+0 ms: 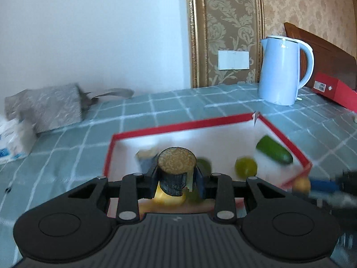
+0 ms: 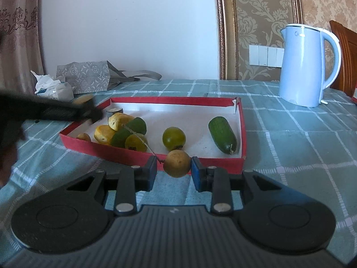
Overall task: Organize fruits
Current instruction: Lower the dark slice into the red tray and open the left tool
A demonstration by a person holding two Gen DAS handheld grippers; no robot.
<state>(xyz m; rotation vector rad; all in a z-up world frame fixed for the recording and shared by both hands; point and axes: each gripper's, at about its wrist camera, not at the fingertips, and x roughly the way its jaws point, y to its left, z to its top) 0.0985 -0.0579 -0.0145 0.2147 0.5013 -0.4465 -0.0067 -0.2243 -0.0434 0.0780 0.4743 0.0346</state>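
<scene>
My right fingers are clamped on a small round brown fruit with a thin stem, held just outside the near wall of the red box. My left fingers are closed on a short dark cylinder piece with a pale grainy top, held over the near left part of the box; the left view is blurred. From the right view the left tool shows only as a dark smear at the box's left end.

Inside the box, near left: two yellow-orange lumpy pieces, a green piece and a yellowish round fruit, bunched and touching. Another small brown fruit sits against the near wall at the left. Centre: a round green fruit, on its own. Right side: a cucumber lying near the right wall.

Past the box, on the checked bench cloth: pale blue kettle at the far right, grey patterned bag and a white packet at the far left
</scene>
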